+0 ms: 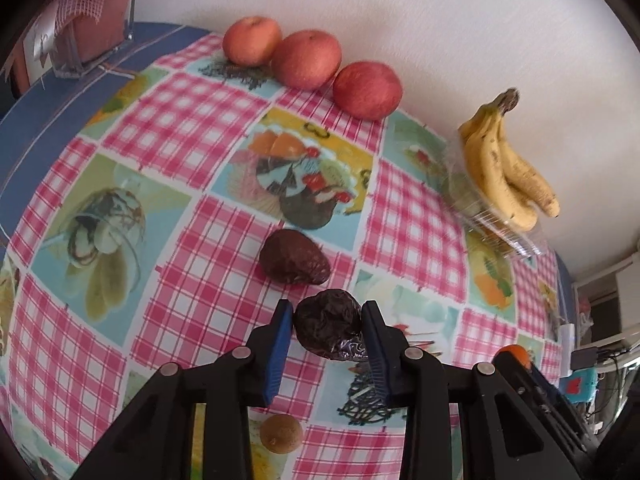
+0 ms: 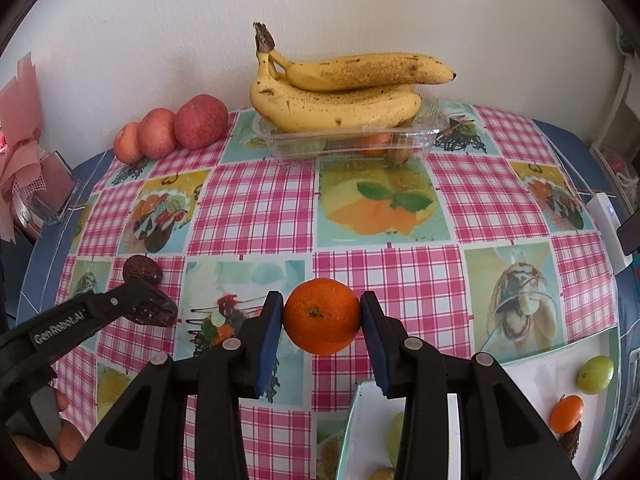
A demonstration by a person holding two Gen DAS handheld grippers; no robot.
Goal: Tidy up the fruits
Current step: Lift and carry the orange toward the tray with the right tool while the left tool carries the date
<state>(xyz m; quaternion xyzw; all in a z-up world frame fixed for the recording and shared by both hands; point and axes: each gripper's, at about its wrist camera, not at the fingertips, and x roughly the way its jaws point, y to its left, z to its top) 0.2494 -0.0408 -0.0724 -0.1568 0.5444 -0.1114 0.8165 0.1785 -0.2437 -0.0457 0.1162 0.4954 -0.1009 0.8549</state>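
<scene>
Left gripper is clamping a wrinkled dark passion fruit just above the checked tablecloth; second passion fruit is lying just beyond it; right gripper is squeezing a tangerine above the same cloth; banana bunch is sitting on a clear plastic tray at the cloth's far edge, three apples lining up left of it.

— How many fruits do we count?
— We see three apples, three bananas, two dark wrinkled fruits, two grapes.
</scene>
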